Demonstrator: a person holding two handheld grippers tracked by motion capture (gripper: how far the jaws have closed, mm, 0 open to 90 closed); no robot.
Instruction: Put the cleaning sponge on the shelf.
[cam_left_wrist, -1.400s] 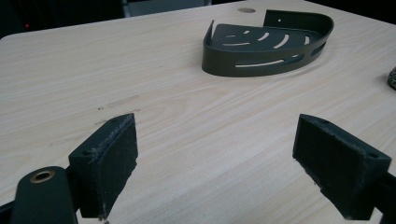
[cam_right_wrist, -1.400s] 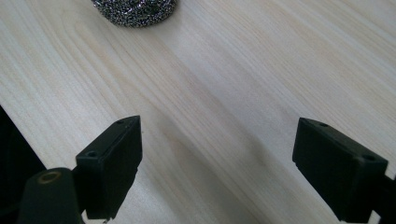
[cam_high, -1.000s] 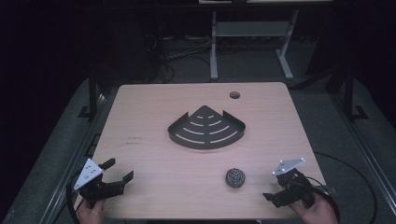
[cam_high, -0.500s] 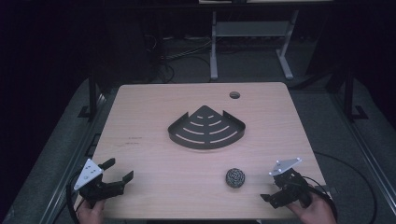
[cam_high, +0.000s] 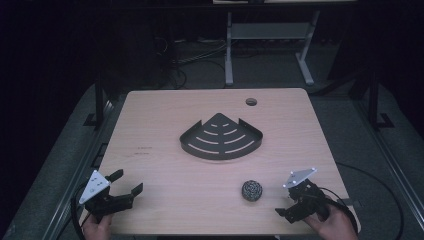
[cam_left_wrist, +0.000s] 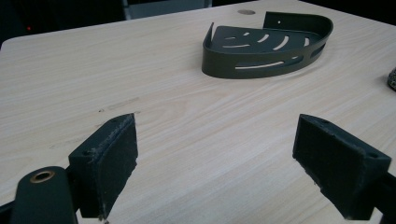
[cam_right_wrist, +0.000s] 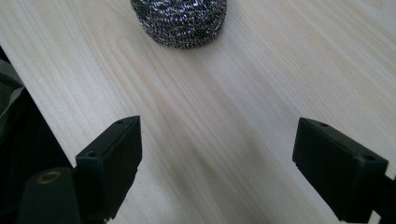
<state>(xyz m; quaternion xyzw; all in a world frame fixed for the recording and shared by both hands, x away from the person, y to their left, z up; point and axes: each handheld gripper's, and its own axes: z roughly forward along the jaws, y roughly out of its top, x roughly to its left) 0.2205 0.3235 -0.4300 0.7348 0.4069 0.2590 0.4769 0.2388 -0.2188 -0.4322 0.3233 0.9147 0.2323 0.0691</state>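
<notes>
Steel-wool scourer (cam_high: 252, 190) lies untouched on the table (cam_high: 165, 135), near right, just left of the right gripper (cam_high: 291, 206), jaws wide; left gripper (cam_high: 126, 183), near left, gapes empty; corner caddy (cam_high: 221, 137) awaits mid-table; grasp not yet made.

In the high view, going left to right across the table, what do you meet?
Left gripper → dark corner shelf basket → steel wool scourer → right gripper.
</notes>
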